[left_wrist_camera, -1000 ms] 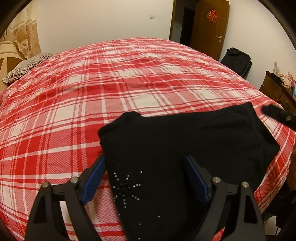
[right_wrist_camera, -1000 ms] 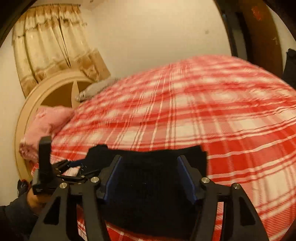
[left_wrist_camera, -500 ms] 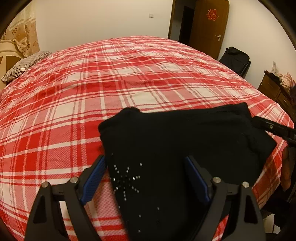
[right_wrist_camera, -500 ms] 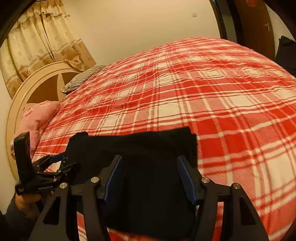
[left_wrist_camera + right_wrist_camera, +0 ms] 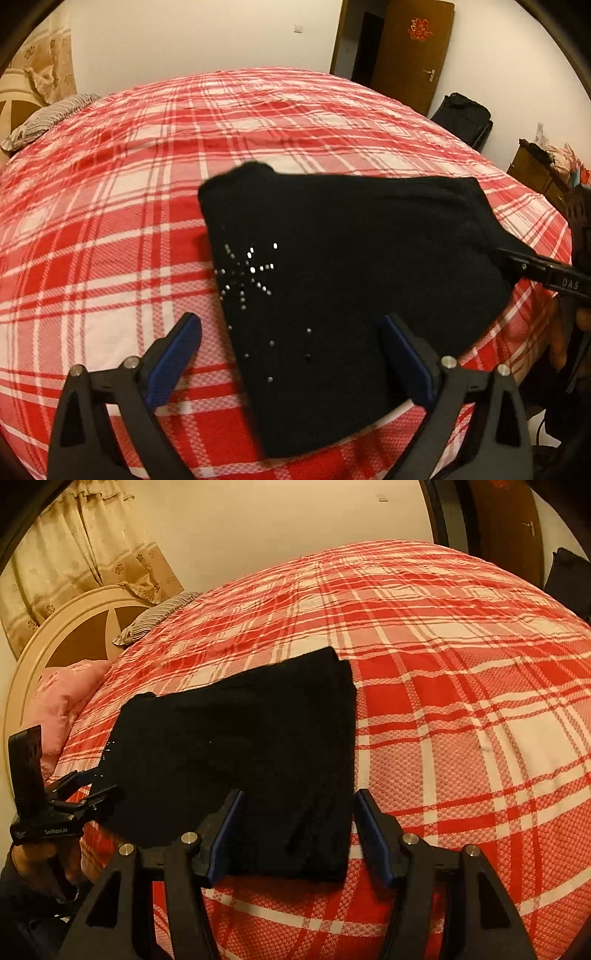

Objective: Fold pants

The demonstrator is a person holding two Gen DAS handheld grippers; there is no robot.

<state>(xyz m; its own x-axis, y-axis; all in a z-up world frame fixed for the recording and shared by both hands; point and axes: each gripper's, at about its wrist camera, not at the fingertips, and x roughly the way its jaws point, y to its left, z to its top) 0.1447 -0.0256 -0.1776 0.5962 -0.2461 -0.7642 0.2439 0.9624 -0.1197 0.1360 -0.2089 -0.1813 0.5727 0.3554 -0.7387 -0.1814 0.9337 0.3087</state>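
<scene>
The black pants lie folded into a compact stack near the bed's front edge, with a silver stud star on the near left part. My left gripper is open and empty, just in front of the pants' near edge. My right gripper is open and empty, with its jaws on either side of the stack's near right end. In the left wrist view the right gripper shows at the pants' right edge. In the right wrist view the left gripper shows at their left corner.
A red and white plaid bedspread covers the bed. A striped pillow and a pink pillow lie by the round headboard. A brown door, a black bag and a wooden dresser stand at the right.
Both grippers have drawn back from the pants a little, toward the bed's front edge. The right wrist view has swung right. The pants lie still and both grippers stay open.
</scene>
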